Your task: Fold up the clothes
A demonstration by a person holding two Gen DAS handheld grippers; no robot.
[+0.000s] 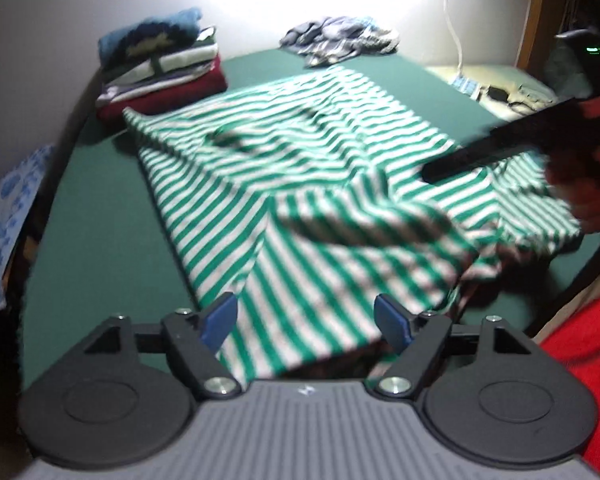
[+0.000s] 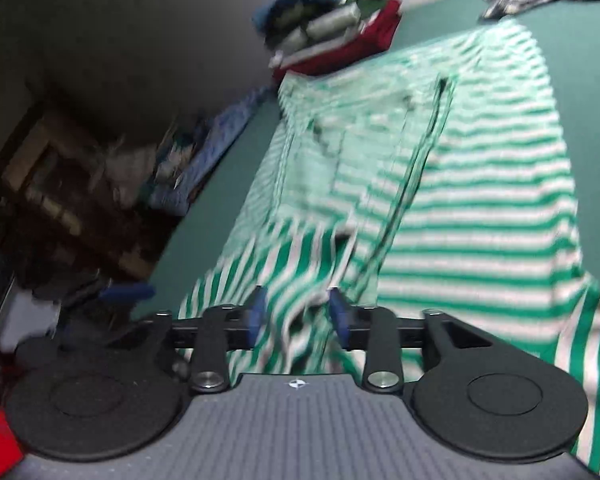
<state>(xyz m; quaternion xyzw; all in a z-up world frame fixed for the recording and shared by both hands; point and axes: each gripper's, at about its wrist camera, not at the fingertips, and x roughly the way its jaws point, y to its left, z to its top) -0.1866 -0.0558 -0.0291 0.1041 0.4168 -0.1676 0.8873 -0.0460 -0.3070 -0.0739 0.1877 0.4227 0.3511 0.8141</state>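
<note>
Already there is a stack of folded clothes (image 1: 162, 68) at the upper left of the left wrist view, sitting on the green table (image 1: 100, 220) — so some of the job looks done. Just right of the stack, filling the middle of the frame, lies the green-and-white striped shirt (image 1: 300, 184), spread across the table with ridges and a loose flap near its lower right edge; it touches or nearly touches the stack's red bottom layer. At the bottom of that frame the left gripper (image 1: 306, 314) has its blue pads standing well apart, the shirt's near hem lying between them without either pad pressing on it.

Further right at the top, an unfolded heap of clothes (image 1: 340, 40) waits by the wall — work left, I judge. At the right edge the right gripper (image 1: 432, 172) reaches in over the shirt, blurred.

In the right wrist view, its pads are parted with a bunched striped fold running between them; the blur hides whether cloth touches them, but they do not look clamped.

My reading: this shirt is only partly folded, flat but rumpled, and the heap comes after it.
</note>
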